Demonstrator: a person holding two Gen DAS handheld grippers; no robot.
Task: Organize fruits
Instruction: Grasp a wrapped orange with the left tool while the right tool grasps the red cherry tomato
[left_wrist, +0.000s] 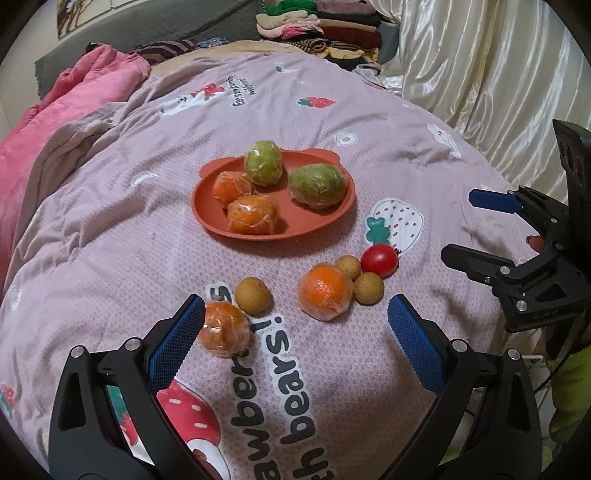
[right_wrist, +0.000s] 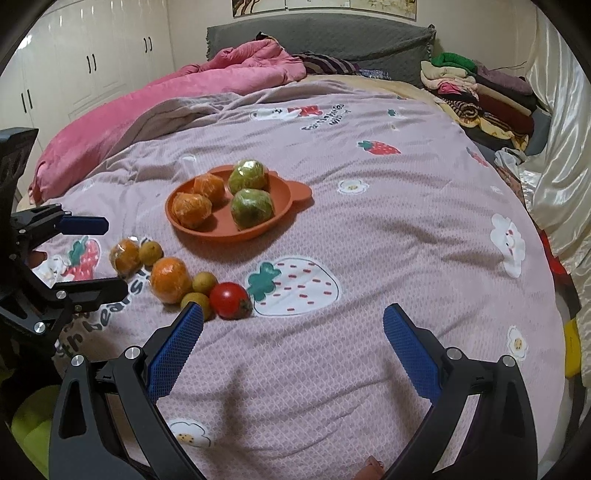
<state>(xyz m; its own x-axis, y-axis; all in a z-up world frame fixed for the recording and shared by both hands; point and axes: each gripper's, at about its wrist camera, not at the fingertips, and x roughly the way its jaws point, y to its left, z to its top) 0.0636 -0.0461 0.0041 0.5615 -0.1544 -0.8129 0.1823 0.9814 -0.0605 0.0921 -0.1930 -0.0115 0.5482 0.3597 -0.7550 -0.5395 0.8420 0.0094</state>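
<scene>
A: What words are showing anywhere?

B: Only the bedspread (left_wrist: 369, 140) is carrying print. Big dark letters (left_wrist: 291, 373) are running upside down near its near edge, reading "bears!" and, below that, a cut-off "awber" and "y!".

A: Anything more from the right wrist view?

B: There "bears" (right_wrist: 110, 314) is showing beside the left edge, partly hidden. Small dark lettering (left_wrist: 242, 88) is sitting toward the far edge by a printed bear, too blurred to read.
</scene>
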